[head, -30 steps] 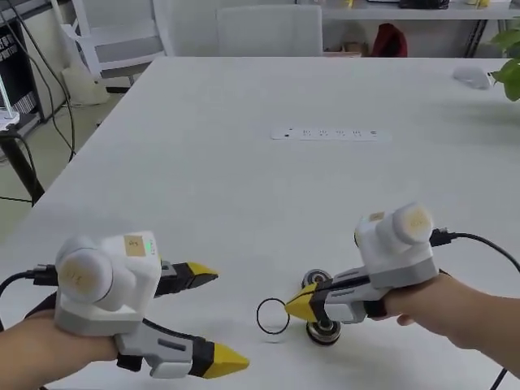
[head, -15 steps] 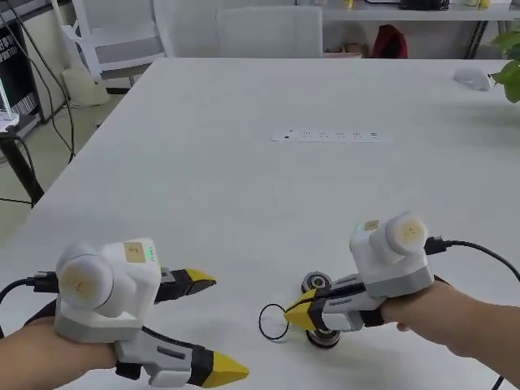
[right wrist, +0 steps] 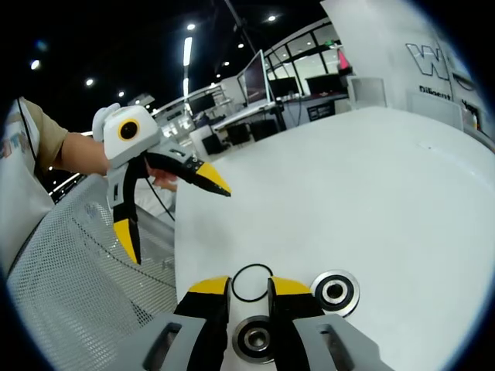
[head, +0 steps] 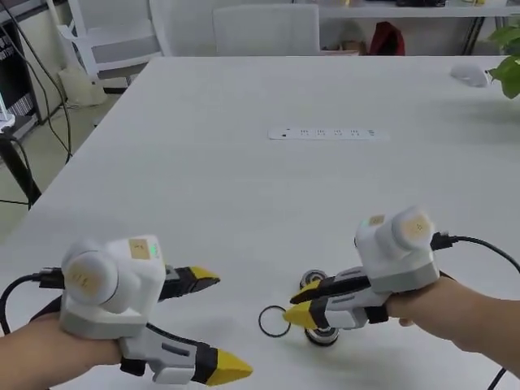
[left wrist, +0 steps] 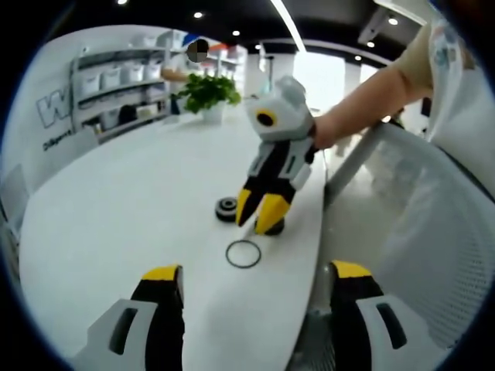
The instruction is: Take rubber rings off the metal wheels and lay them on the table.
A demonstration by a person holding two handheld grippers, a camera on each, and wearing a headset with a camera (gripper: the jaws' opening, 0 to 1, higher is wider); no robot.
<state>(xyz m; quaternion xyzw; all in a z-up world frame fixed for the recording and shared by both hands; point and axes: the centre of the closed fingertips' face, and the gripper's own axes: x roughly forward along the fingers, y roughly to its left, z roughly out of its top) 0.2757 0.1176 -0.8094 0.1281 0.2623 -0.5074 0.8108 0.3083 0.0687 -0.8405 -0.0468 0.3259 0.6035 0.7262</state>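
Showing in head view one rubber ring (head: 275,321) flat on tabletop (head: 244,179), just ahead of right gripper (head: 291,309), slightly parted; left gripper (head: 230,324) spread wide, empty. Left gripper view: ring beside two metal wheels (left wrist: 227,209). Right gripper view: dark rim on far wheel (right wrist: 335,292), so probably one ring left to pull.

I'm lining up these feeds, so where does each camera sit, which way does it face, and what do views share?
Head view: on the person's head, facing forward and down over the table; both arms, left gripper and right gripper show.
Left gripper view: on the left gripper, facing along its wide-apart jaws toward the right gripper and its arm.
Right gripper view: on the right gripper, facing along its jaws toward the left gripper.
Shared: all show the rubber ring on the table near a wheel.
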